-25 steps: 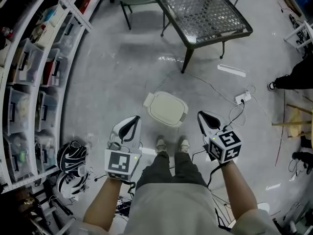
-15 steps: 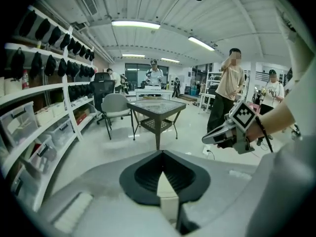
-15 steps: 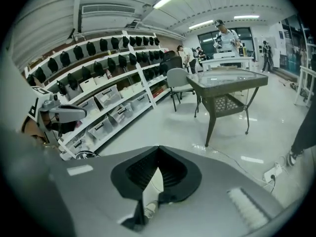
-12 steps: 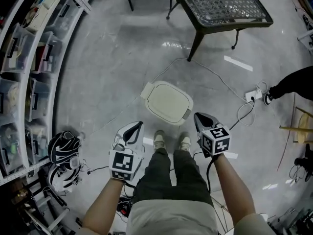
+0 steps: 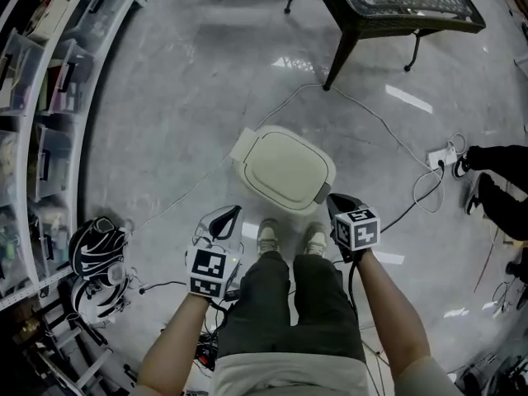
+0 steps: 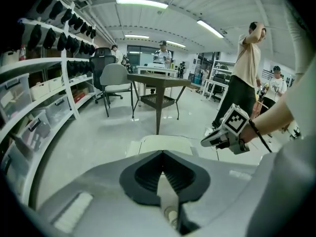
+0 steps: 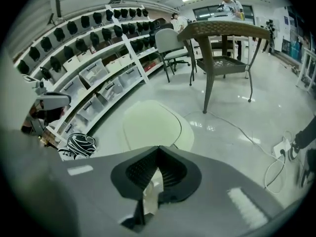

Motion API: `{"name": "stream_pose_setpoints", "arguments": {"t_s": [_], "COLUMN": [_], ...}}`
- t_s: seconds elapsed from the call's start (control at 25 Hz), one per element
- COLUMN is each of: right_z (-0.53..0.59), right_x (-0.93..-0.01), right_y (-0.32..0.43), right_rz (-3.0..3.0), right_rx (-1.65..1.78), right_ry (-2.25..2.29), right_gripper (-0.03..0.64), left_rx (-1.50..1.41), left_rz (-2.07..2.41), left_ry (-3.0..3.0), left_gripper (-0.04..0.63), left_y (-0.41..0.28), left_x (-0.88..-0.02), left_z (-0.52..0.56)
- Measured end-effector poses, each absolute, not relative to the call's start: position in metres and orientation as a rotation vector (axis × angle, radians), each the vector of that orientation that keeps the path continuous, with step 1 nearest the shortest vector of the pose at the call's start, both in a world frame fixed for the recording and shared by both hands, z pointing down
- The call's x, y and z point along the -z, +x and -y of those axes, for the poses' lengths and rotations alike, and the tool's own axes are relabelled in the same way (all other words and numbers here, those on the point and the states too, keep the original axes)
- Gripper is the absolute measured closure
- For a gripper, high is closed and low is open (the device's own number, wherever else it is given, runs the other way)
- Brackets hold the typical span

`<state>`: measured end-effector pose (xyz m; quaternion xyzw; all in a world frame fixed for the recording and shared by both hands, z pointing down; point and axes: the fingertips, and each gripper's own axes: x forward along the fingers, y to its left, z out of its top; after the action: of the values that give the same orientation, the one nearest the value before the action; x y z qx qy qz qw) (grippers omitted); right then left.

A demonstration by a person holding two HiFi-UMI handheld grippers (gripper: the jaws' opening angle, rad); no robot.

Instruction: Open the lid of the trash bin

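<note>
1. Whereas a second ago the trash bin (image 5: pixel 285 172) lay well ahead of both tools, it now sits just beyond their tips. The person has stepped up to it, and the shoes (image 5: pixel 269 238) stand at its near edge.
2. Lid (image 7: pixel 149 125): down and flush on the body, with no gap visible along any edge. Opening has not begun.
3. Left gripper (image 5: pixel 224 214): jaws closed tip to tip, with nothing between them. The bin lies ahead of it and to its right. The bin's near corner is close to the tip but apart from it.
4. Right gripper (image 5: pixel 336 200): jaws likewise together and empty. The bin lies ahead and to its left, with the near right corner just beside the tip. The head view cannot confirm contact, and the right gripper view shows the lid clear of the jaws.
5. Assessment: the approach is largely complete and only the lift remains. A lip or edge must be found first, and none can be made out from here. With the jaws closed, a tip could hook under the rim; pinching it would require them to part.
6. Beyond the bin from both grippers, a cable (image 5: pixel 363 114) crosses the floor towards a table (image 5: pixel 396 2). A helmet (image 5: pixel 97 258) lies outboard of the left gripper, well apart.
</note>
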<state>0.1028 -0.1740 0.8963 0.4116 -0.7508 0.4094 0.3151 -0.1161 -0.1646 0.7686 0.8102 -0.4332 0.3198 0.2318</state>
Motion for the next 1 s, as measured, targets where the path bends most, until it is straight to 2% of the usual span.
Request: {"name": "stream_pose_setpoints", "arguments": {"t_s": [0.24,0.6,0.76,1.0], "right_z": [0.164,0.163,0.176,0.191], "right_x": [-0.955,-0.96,-0.934,-0.844], "right_y": [0.107,0.108,0.106,0.094], "right_rz": [1.912,1.911,1.894,1.99], "right_rx": [-1.101,-1.129,-1.116,-1.091], "right_ry": [1.034,0.992,1.058,1.096], "right_gripper": [0.614,0.612,0.614,0.614], "left_rx": [-0.905,-0.935,-0.929,-0.909], "left_rz": [1.154,1.175,1.206,1.237], "left_ry": [2.188,2.123,2.102,2.137], "left_gripper": [0.594,0.594,0.594,0.594], "left_y": [-0.117,-0.138,-0.142,-0.147], "left_x": [-0.811,-0.819,-0.79,-0.728], "left_z": [0.156,0.143,0.141,0.146]}}
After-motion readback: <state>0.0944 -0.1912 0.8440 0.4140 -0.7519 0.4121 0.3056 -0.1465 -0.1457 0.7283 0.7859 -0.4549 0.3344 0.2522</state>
